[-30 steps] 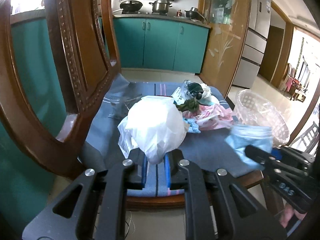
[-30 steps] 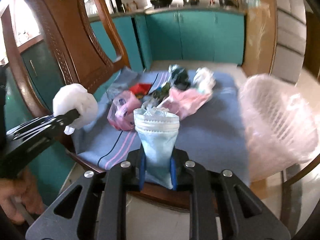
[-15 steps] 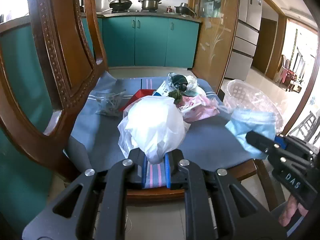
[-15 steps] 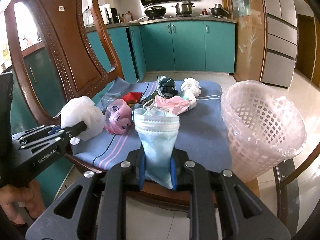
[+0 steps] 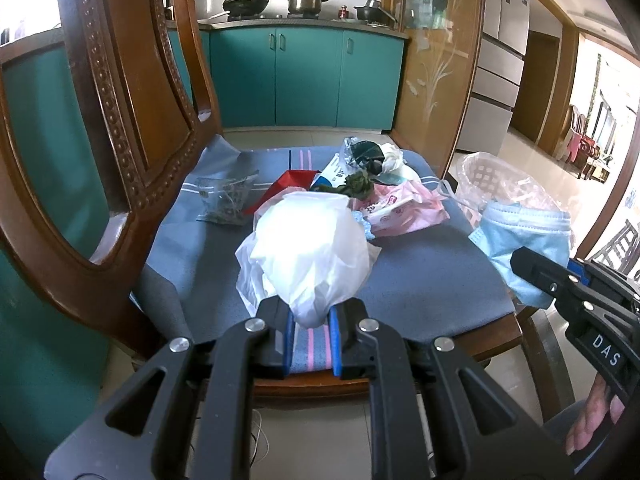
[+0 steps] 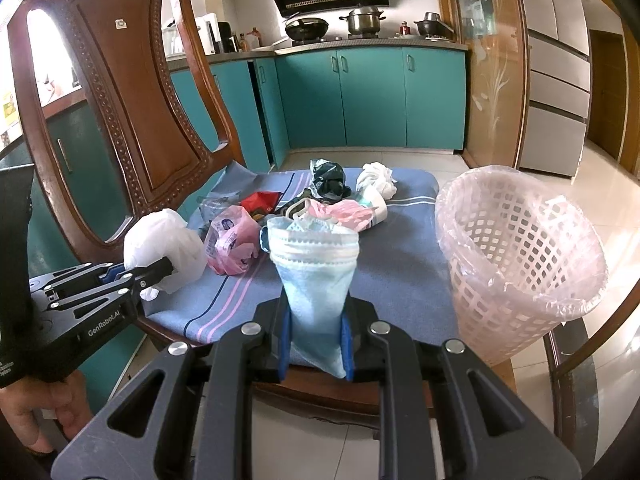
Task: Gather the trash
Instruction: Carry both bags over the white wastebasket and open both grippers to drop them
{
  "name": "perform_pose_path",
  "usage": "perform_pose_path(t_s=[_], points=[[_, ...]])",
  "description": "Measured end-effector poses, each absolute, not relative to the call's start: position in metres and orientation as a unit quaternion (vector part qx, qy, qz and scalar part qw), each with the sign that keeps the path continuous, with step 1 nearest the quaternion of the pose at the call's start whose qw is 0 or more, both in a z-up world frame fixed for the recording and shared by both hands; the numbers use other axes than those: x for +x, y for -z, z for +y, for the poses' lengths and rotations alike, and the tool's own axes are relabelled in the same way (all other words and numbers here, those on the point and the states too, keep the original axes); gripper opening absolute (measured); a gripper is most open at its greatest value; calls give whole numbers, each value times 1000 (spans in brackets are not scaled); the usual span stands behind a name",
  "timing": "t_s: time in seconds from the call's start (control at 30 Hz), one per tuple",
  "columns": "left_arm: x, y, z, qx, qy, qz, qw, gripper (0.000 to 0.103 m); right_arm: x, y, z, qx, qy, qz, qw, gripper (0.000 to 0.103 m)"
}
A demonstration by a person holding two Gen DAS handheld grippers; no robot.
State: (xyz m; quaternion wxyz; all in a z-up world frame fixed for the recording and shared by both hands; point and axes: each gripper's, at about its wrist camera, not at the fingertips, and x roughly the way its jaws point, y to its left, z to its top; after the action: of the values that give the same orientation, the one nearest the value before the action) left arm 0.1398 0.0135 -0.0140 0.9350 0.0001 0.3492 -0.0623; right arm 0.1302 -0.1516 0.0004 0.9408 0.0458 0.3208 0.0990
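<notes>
My left gripper (image 5: pixel 311 316) is shut on a crumpled white plastic bag (image 5: pixel 310 252) and holds it above the front of the chair seat; it also shows in the right wrist view (image 6: pixel 162 244). My right gripper (image 6: pixel 314 330) is shut on a light blue face mask (image 6: pixel 314 264), also in the left wrist view (image 5: pixel 520 240). More trash lies on the blue seat cushion (image 6: pixel 400 264): a pink packet (image 6: pixel 230 246), a pink bag (image 5: pixel 400 208), a red wrapper (image 5: pixel 290 184), a dark bag (image 6: pixel 328 184), white paper (image 6: pixel 376 178). A white mesh basket (image 6: pixel 516 264) lined with a plastic bag stands to the right.
The carved wooden chair back (image 6: pixel 128 120) rises at the left. A clear bag (image 5: pixel 226 200) lies near it. Teal kitchen cabinets (image 5: pixel 304 76) and a fridge (image 6: pixel 556 68) stand beyond on a tiled floor.
Both grippers have drawn back from the chair and risen a little, each still holding its item. The basket is now sharp at the right of the right wrist view.
</notes>
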Motion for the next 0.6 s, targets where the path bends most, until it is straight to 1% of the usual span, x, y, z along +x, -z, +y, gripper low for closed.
perform_pose_path(t_s=[0.47, 0.6], points=[[142, 16, 15, 0, 62, 352, 934, 15, 131, 1, -151, 46, -102, 325, 939, 20], [142, 14, 17, -5, 65, 352, 934, 15, 130, -8, -162, 50, -85, 302, 948, 20]])
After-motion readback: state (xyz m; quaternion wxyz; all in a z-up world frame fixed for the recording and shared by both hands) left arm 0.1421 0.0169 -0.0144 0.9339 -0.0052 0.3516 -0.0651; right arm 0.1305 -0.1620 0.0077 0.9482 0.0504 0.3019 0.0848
